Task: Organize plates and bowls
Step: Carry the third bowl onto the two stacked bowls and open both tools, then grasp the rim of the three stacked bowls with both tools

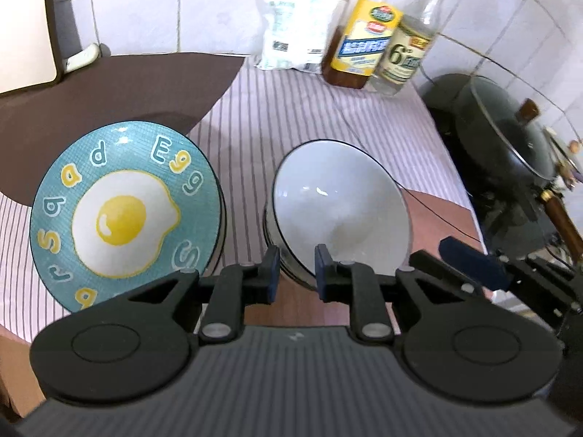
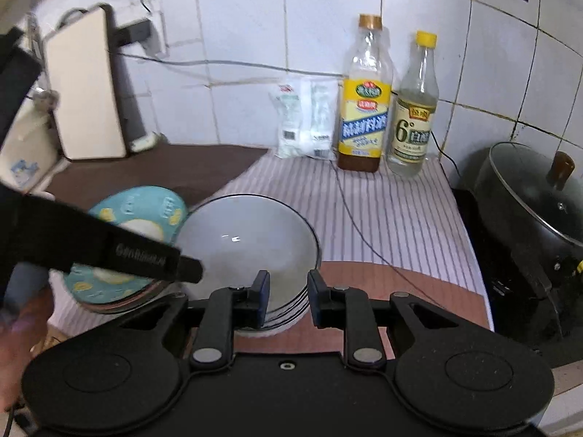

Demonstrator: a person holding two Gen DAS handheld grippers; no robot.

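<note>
A stack of white bowls with dark rims (image 1: 342, 200) stands on the striped cloth, also in the right wrist view (image 2: 247, 244). Left of it is a stack of teal plates with a fried-egg print (image 1: 124, 211), partly hidden in the right wrist view (image 2: 145, 207). My left gripper (image 1: 294, 273) is open, its jaws astride the near rim of the white bowl stack. My right gripper (image 2: 288, 300) is open, its jaws on either side of the stack's near right edge. The left gripper's body (image 2: 109, 247) crosses over the teal plates in the right wrist view.
Two bottles (image 2: 364, 109) (image 2: 411, 123) and a white packet (image 2: 302, 120) stand at the tiled back wall. A dark pot with a glass lid (image 2: 535, 196) sits at the right. A brown mat (image 1: 120, 87) and a leaning board (image 2: 83, 87) are at the left.
</note>
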